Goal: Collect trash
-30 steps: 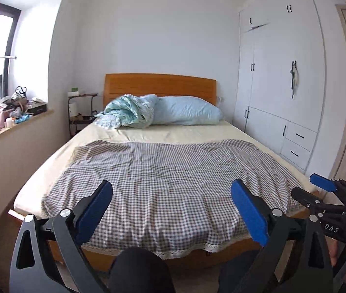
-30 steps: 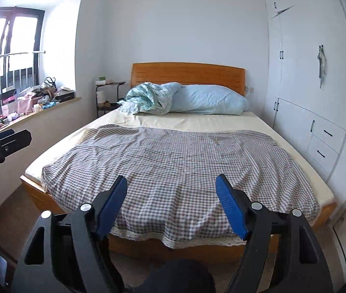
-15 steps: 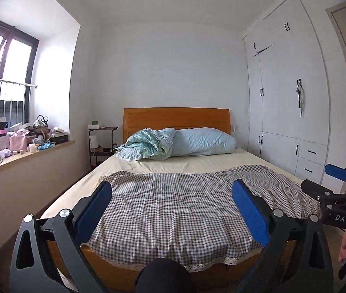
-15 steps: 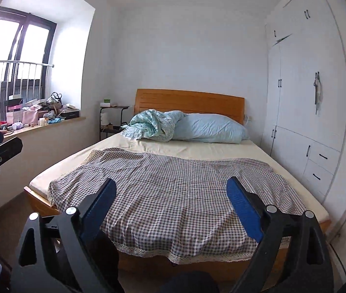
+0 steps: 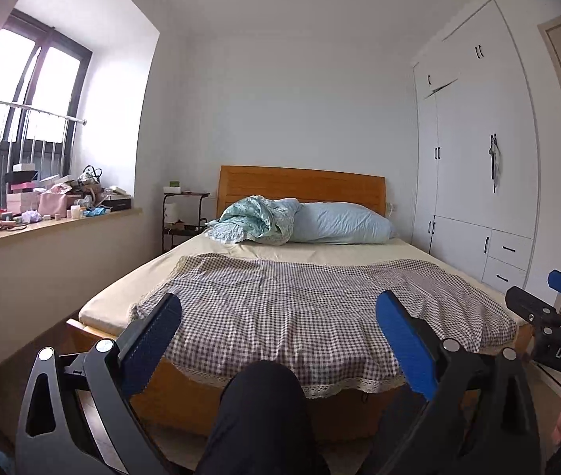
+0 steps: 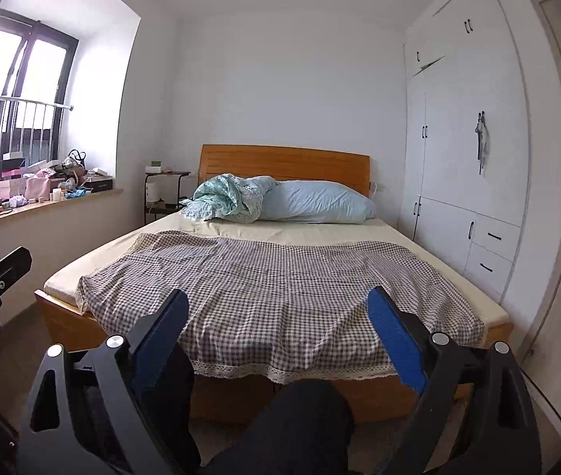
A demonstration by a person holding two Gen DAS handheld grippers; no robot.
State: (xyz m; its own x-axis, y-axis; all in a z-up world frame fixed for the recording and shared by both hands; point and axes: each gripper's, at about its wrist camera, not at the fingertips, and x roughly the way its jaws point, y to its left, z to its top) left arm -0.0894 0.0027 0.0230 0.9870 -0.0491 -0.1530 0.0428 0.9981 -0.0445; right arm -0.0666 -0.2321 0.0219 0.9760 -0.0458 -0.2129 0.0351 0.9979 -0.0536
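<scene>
No trash could be picked out for certain; the nearest candidate was the clutter (image 5: 63, 202) crowding the windowsill (image 5: 51, 229), left of the bed (image 5: 280, 308). The left gripper (image 5: 278, 316) and right gripper (image 6: 278, 308) faced the bed, jaws wide apart, holding nothing.

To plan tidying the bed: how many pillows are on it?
1 pillow, pale blue, lies at the headboard. Beside it is a crumpled quilt, which may hide another.
</scene>
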